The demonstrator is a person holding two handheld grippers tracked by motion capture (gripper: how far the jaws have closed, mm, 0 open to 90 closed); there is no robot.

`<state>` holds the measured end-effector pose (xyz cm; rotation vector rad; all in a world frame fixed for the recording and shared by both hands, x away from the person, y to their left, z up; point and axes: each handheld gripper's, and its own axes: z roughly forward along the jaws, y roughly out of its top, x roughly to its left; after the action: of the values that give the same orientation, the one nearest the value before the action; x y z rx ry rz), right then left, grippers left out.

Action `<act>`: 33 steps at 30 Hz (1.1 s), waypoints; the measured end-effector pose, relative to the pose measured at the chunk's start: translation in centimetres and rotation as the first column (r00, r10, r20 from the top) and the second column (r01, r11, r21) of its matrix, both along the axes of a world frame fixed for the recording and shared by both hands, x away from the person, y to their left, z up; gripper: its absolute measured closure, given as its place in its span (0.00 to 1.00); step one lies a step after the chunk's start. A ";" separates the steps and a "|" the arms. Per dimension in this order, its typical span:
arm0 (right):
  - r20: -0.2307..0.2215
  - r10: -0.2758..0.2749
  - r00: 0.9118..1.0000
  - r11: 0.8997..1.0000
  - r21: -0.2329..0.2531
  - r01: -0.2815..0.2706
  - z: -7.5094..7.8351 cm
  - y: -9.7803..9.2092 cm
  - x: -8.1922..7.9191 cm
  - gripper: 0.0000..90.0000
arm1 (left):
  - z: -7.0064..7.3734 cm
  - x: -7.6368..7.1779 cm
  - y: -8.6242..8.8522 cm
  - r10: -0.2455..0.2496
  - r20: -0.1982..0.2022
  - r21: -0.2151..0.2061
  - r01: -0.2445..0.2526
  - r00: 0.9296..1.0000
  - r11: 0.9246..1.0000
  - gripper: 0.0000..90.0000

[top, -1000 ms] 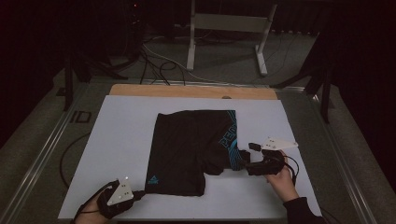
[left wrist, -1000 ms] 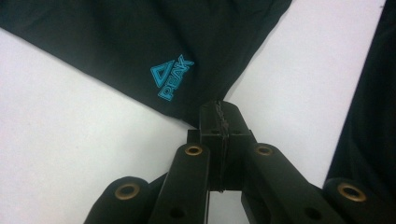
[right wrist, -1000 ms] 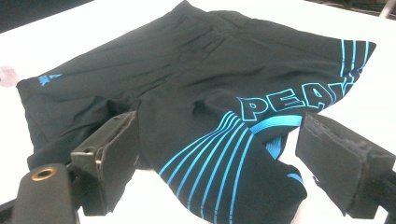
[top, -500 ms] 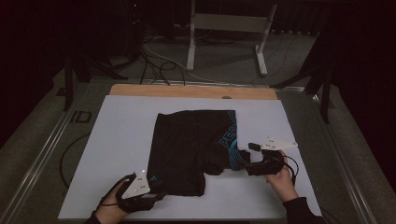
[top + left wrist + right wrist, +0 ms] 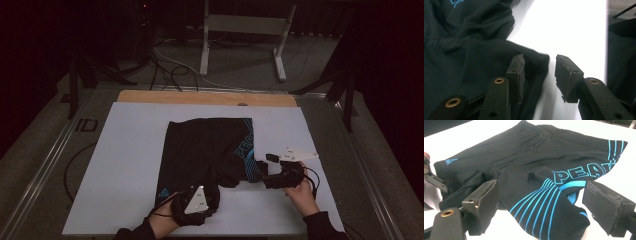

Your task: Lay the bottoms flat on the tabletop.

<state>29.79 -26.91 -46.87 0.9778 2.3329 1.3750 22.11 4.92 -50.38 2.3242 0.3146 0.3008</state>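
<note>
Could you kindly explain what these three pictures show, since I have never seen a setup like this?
A person sits at a table, holding a two-jaw gripper in each hand. The high view looks down from above: left gripper, right gripper. The other two views come from cameras riding on each gripper, looking along its black jaws. On the white table top lies a pair of black shorts with blue lettering. Both grippers are open; each has a hem of the shorts between its jaws, nothing clamped yet.

Black shorts, blue stripes and lettering, lying flat on the white table
</note>
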 end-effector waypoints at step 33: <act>-0.020 0.023 1.000 1.000 0.009 -0.023 0.4 -0.3 -0.5 0.16 | 2.9 1.2 -3.0 -0.028 -0.022 -0.073 0.027 0.999 0.997 0.63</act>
<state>29.31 -27.20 -46.42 0.9750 2.3616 1.3916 23.30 1.89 -47.49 2.2599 0.2994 0.2457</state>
